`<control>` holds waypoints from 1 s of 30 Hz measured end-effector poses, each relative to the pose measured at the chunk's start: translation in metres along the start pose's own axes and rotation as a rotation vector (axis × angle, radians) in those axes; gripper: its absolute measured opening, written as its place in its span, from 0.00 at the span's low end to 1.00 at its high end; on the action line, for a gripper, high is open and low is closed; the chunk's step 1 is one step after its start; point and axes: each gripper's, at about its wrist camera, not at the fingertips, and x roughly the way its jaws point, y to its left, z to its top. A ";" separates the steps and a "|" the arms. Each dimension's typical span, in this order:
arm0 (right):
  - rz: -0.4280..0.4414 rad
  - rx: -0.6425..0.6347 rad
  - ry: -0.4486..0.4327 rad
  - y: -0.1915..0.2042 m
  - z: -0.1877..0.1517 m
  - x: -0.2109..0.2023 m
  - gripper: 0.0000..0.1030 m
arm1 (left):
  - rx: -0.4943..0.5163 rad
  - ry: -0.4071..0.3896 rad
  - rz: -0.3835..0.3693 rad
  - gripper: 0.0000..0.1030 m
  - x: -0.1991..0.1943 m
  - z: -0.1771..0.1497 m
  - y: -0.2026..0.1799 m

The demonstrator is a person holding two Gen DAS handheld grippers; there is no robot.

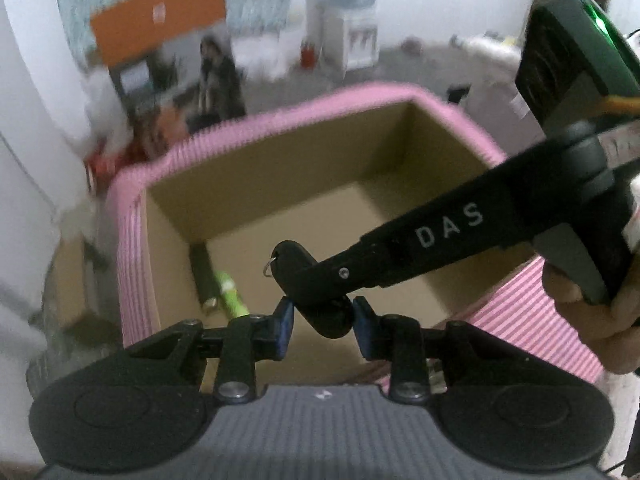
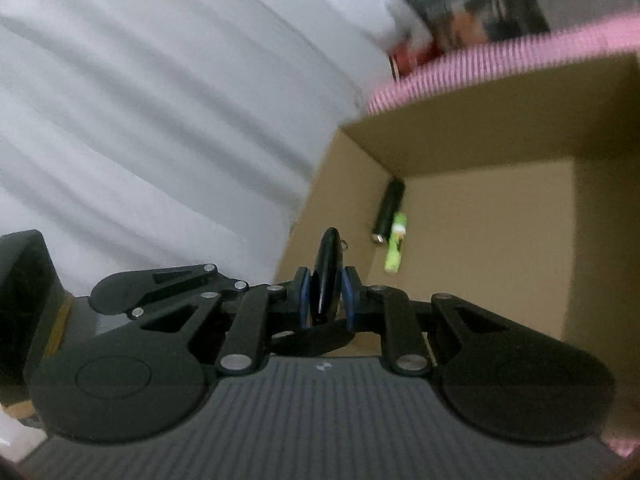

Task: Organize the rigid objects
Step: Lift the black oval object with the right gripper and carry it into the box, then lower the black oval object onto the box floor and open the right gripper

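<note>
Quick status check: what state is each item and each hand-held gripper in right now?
Left hand-held gripper: shut on the black key fob.
Right hand-held gripper: shut on the same fob.
Black key fob: held above the box by both grippers, edge-on in the right wrist view.
Pink-striped box: open, nearly empty.
Black battery: lying on the box floor.
Green battery: lying beside the black one.

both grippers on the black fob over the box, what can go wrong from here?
1. Double hold: the left gripper and the right gripper both clamp the flat black key fob with the wire ring. If they part unevenly, it may twist or slip.
2. It hangs near the left wall of the pink-striped cardboard box; a release could clip the rim.
3. Dropped, it may land on the black battery and green battery.
</note>
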 end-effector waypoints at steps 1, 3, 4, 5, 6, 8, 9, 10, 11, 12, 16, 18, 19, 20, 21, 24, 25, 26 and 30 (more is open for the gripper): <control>-0.003 0.027 0.042 -0.007 0.007 0.014 0.15 | -0.013 0.031 -0.006 0.32 0.009 0.001 0.006; -0.006 0.072 0.108 -0.019 0.011 0.033 0.15 | -0.032 0.080 -0.017 0.32 0.019 -0.001 0.022; -0.009 0.093 0.136 -0.025 0.015 0.042 0.15 | -0.039 0.100 -0.020 0.32 0.024 0.000 0.027; -0.010 0.108 0.160 -0.029 0.018 0.049 0.15 | -0.043 0.116 -0.022 0.32 0.029 0.000 0.030; -0.009 0.125 0.182 -0.033 0.020 0.055 0.15 | -0.045 0.132 -0.023 0.32 0.032 -0.003 0.032; -0.013 0.150 0.223 -0.039 0.026 0.065 0.15 | -0.042 0.152 -0.018 0.33 0.038 -0.002 0.034; -0.017 0.155 0.240 -0.042 0.029 0.071 0.15 | -0.031 0.158 -0.012 0.35 0.041 -0.001 0.033; -0.025 0.160 0.254 -0.044 0.033 0.077 0.15 | -0.021 0.163 -0.009 0.36 0.045 0.002 0.033; -0.031 0.159 0.268 -0.045 0.034 0.081 0.15 | -0.014 0.169 -0.007 0.38 0.046 0.002 0.033; -0.036 0.160 0.282 -0.046 0.035 0.084 0.15 | -0.010 0.171 -0.008 0.42 0.046 0.000 0.032; -0.058 0.169 0.336 -0.047 0.035 0.094 0.15 | 0.008 0.169 -0.006 0.51 0.046 0.003 0.029; -0.063 0.175 0.364 -0.048 0.035 0.101 0.15 | 0.012 0.169 -0.002 0.57 0.049 0.006 0.030; -0.067 0.179 0.378 -0.049 0.035 0.104 0.16 | 0.015 0.168 0.001 0.58 0.051 0.007 0.030; -0.070 0.180 0.393 -0.048 0.033 0.108 0.16 | 0.018 0.166 0.004 0.60 0.051 0.008 0.030; -0.074 0.180 0.403 -0.048 0.032 0.110 0.16 | 0.020 0.165 0.008 0.61 0.052 0.008 0.029; -0.078 0.185 0.424 -0.043 0.037 0.125 0.17 | 0.024 0.156 0.012 0.64 0.051 0.008 0.029; -0.085 0.181 0.420 -0.042 0.038 0.125 0.17 | 0.021 0.152 0.012 0.64 0.050 0.008 0.030; -0.089 0.174 0.414 -0.041 0.039 0.124 0.18 | 0.019 0.146 0.010 0.65 0.049 0.007 0.030; -0.066 0.178 0.366 -0.041 0.046 0.109 0.34 | 0.001 0.110 0.003 0.67 0.040 0.006 0.032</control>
